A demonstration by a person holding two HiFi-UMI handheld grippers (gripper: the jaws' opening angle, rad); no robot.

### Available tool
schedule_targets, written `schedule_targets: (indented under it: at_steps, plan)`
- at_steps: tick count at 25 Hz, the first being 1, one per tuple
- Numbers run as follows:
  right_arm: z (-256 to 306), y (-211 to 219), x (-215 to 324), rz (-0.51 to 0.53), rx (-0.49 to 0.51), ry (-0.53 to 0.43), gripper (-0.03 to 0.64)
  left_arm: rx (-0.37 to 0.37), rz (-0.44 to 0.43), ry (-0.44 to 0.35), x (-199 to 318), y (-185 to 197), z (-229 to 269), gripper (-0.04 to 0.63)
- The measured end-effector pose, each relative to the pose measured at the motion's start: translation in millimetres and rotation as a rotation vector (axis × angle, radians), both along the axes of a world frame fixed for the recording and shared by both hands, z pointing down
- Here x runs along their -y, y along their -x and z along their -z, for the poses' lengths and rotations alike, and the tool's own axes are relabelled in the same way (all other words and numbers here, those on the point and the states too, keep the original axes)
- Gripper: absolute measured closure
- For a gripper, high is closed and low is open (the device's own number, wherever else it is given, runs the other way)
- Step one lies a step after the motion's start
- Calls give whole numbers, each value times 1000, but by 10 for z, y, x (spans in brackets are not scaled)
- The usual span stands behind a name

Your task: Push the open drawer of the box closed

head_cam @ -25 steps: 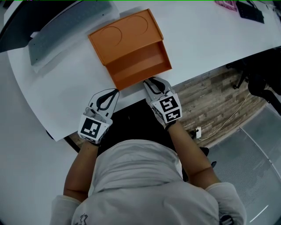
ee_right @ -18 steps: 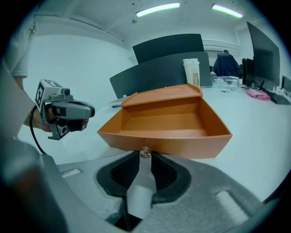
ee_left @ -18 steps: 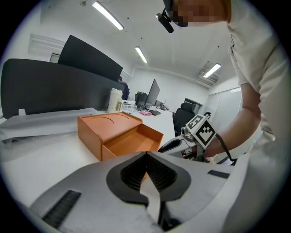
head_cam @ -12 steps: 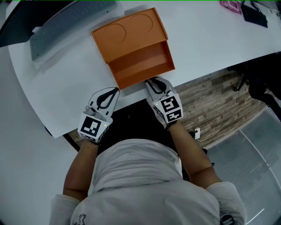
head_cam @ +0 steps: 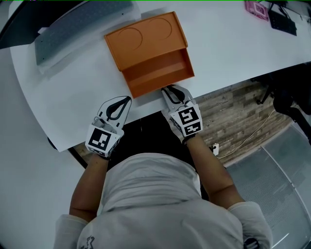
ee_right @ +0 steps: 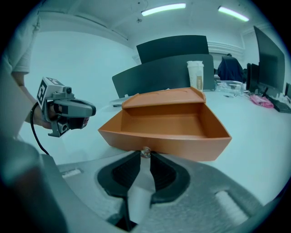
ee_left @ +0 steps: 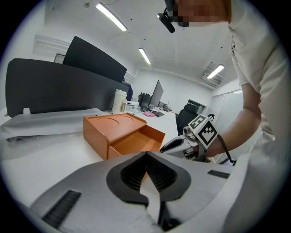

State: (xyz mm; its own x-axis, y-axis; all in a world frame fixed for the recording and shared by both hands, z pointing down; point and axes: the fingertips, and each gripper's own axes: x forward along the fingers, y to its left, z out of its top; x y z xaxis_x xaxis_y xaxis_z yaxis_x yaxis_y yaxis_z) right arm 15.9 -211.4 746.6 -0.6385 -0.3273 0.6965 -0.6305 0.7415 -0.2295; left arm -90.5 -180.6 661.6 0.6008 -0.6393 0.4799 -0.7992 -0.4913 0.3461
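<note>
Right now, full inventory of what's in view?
table: 1, white, under everything
box: 1, orange, on the table, two round recesses on top
drawer: 1, orange, pulled open toward the person, nothing inside
knob: 1, small, silvery, on the drawer front
grey panel: 1, far left of the table, behind the box
cup: 1, pale, tall, behind the box
pink item: 1, far right of the table, too small to identify
cable: 1, pale, on the floor at right
left gripper: shut, empty, left of the drawer
right gripper: at the drawer front, shut on the knob
</note>
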Motion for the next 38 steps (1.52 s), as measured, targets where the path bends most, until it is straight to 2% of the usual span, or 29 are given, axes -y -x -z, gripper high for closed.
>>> schedule_targets:
  at_steps: [8, 21, 28, 32, 38]
  plan:
    - [-31, 96, 123, 22, -9, -23, 548, -8, 39, -9, 112, 115, 14, 597]
    - [-10, 250, 405, 46, 1, -13, 548, 1, 76, 9, 272, 197, -29, 597]
    - [-6, 305, 524, 62, 11, -6, 548, 6, 98, -8, 388, 204, 23, 597]
    - [-10, 347, 582, 76, 14, -2, 548, 25, 114, 13, 416, 237, 12, 597]
    - [-11, 417, 677, 89, 22, -6, 548, 21, 134, -5, 459, 283, 22, 597]
